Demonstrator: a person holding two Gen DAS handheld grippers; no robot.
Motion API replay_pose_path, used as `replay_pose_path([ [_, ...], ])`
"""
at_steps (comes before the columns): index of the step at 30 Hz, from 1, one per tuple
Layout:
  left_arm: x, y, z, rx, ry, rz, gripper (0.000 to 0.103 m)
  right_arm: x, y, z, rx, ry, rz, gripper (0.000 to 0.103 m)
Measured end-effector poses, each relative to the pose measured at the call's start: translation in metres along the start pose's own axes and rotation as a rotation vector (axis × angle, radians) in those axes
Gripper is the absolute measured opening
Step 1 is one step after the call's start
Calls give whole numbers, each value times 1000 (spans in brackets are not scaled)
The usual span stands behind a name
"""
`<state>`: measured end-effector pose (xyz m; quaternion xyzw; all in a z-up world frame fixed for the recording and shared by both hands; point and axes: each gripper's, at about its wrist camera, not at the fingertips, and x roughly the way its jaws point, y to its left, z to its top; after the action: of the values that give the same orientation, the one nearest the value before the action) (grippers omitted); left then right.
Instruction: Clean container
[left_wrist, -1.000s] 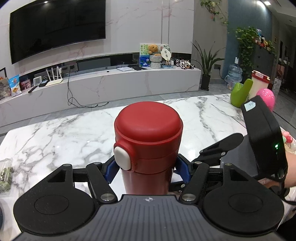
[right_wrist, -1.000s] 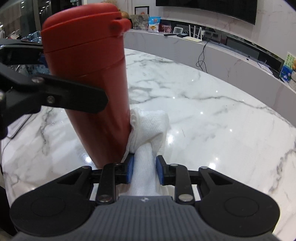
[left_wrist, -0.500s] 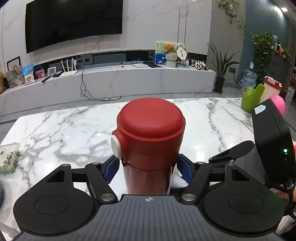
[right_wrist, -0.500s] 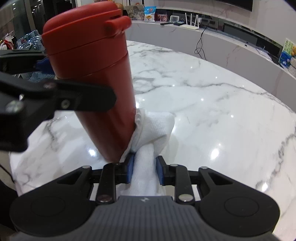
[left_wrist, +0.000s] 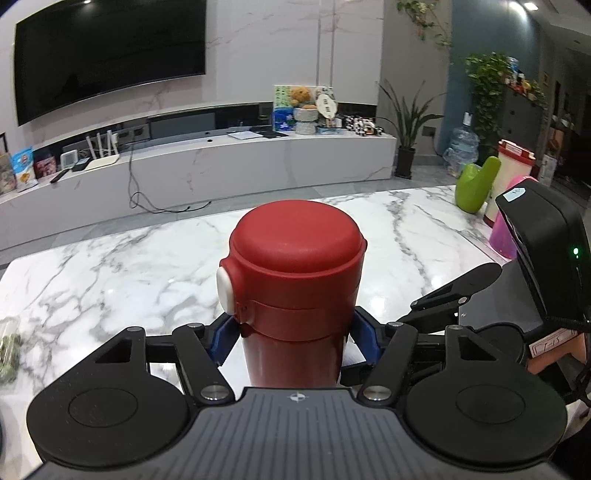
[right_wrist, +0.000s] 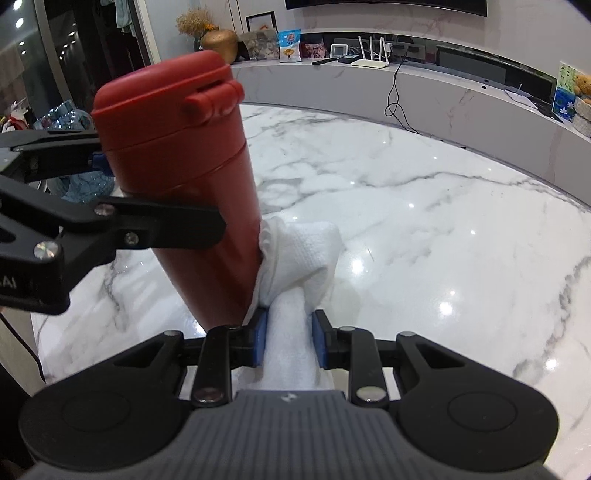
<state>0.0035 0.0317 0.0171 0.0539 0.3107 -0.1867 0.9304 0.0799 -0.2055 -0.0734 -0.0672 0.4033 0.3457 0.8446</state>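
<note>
A red flask (left_wrist: 295, 280) with a small white button (left_wrist: 225, 291) on its lid stands out against a glossy white desk (left_wrist: 110, 266) veined in grey marble. A white waffle-textured cloth (right_wrist: 299, 258) rests against the flask's side. Both tools are black with blue pads (right_wrist: 259, 338). Farther back on the desk sit a lime-green vessel (left_wrist: 474, 188), a pink one (left_wrist: 504, 236), and a cream jug with a red lid (left_wrist: 511, 177).

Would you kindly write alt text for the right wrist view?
A red flask, tilted, is clamped by the left hand-held gripper while the right hand-held gripper presses a bunched white cloth against its lower side, above a white marble table.
</note>
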Motion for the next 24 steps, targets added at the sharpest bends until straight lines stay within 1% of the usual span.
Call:
replay_pose_path([
  [3, 2, 1, 1, 18, -1, -13, 63, -5, 2, 4, -19, -37, -22, 29],
  [6, 3, 1, 1, 22, 1, -17, 63, -16, 5, 14, -68, -115, -50, 28],
  [11, 2, 7, 0, 7, 6, -30, 63, -43, 14, 20, -195, -252, -64, 28],
  [13, 1, 8, -1, 11, 9, -33, 63, -48, 18, 20, -252, -278, -73, 28],
  [15, 1, 8, 0, 15, 12, -34, 63, -50, 22, 19, -297, -283, -82, 28],
  [19, 2, 10, -1, 10, 15, -34, 63, -53, 24, 16, -311, -270, -76, 28],
  [21, 1, 10, 0, 9, 15, -34, 63, -56, 29, 12, -324, -245, -81, 28],
  [24, 1, 11, -1, 3, 17, -32, 63, -46, 30, 8, -337, -190, -83, 28],
])
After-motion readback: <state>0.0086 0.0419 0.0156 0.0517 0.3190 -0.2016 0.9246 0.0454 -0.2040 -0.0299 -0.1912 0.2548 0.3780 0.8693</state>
